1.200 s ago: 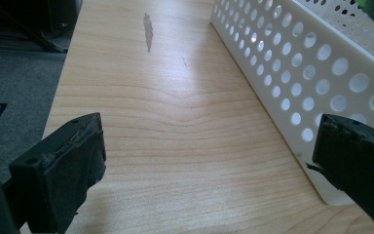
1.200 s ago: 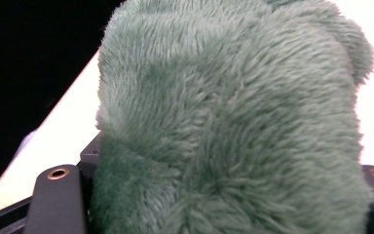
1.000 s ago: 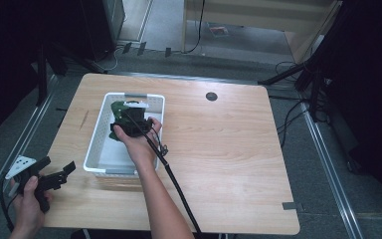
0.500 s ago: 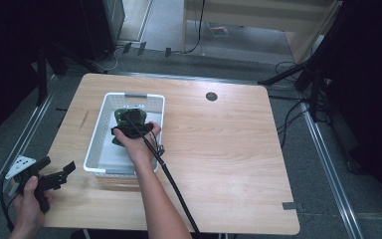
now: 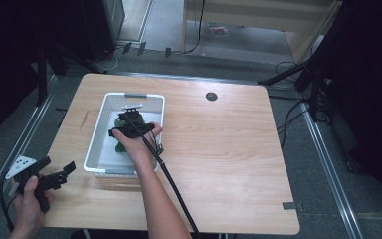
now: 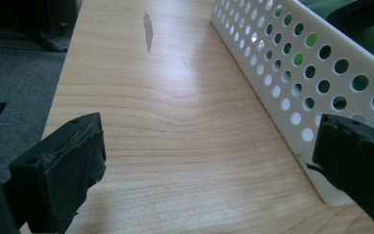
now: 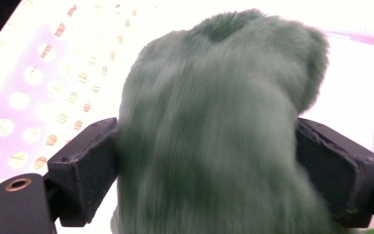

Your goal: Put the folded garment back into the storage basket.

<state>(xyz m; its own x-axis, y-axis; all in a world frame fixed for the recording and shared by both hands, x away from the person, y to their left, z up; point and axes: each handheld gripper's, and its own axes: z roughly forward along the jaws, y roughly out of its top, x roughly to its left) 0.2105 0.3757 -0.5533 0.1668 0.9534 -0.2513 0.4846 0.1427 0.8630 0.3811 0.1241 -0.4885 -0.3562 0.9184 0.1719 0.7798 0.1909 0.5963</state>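
Green plush fur fills the space between the jaws of the right gripper point(image 7: 209, 170), both pads pressed against the sides of the green plush toy point(image 7: 219, 126), so this tool is clamped on it. From the high view, the right gripper point(image 5: 129, 124) sits inside the white perforated basket point(image 5: 95, 134), which stands on the left half of the wooden table point(image 5: 229, 149), and the green plush toy point(image 5: 120, 147) lies within the basket under the hand. Left gripper point(image 5: 54, 177) is held at the near left corner of the table, just beside the basket's near end; its jaws stand wide apart with nothing between them, bare wood and the basket wall point(image 6: 292, 73) showing past them
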